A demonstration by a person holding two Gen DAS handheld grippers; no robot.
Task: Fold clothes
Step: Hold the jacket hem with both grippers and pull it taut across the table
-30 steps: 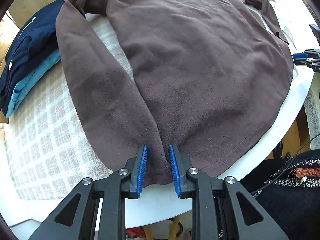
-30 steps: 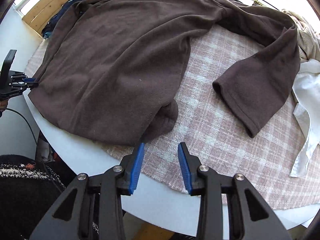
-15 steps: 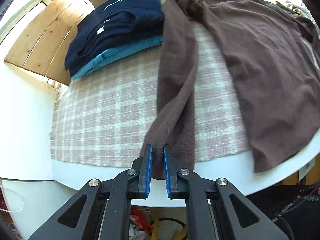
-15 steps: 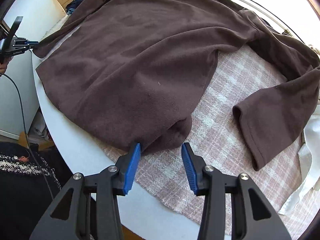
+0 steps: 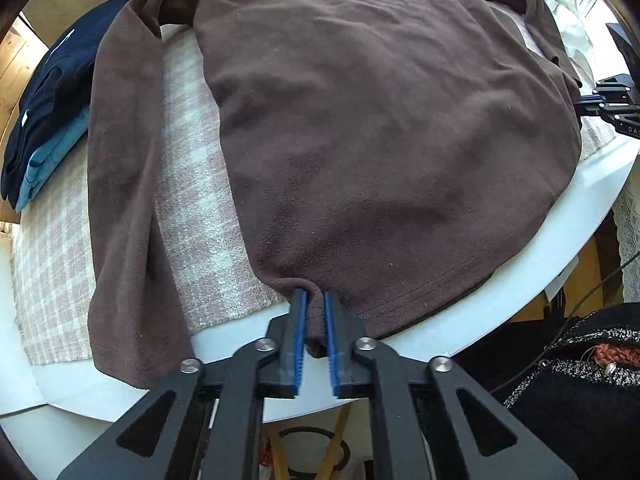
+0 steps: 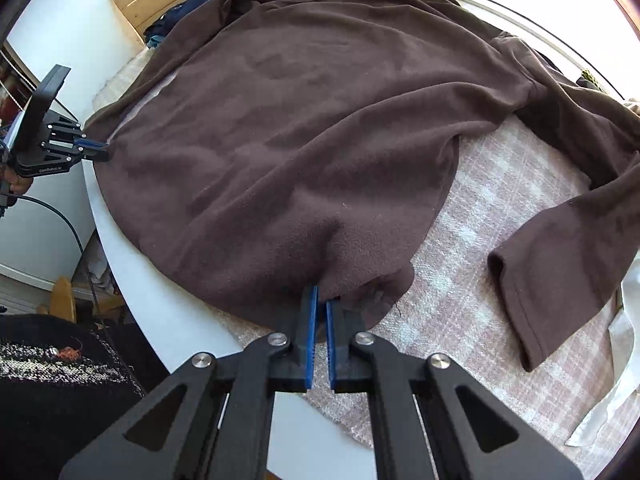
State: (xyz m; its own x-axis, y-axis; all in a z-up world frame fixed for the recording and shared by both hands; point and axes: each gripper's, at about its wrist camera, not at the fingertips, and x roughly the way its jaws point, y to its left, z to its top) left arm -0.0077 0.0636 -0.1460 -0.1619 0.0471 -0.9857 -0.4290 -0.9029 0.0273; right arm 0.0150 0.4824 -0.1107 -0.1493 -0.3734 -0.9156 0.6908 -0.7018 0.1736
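The brown fleece sweater (image 5: 380, 128) lies spread over the checked cloth (image 5: 200, 184) on the white surface (image 5: 560, 216), its hem corners clamped by the left tongs (image 5: 312, 304) and right tongs (image 6: 322, 304).

White lettering on the black body of the left gripper (image 6: 95, 149), seen from the right wrist view: reads roughly "GenRobot.AI", small and slightly blurred. In the left wrist view, the right gripper (image 5: 585, 99) at the frame's edge carries white letters cut off by the frame; only "DA" can be made out. A white mark shows on the navy folded garment (image 5: 48, 92); not legible as text. Nothing else readable.
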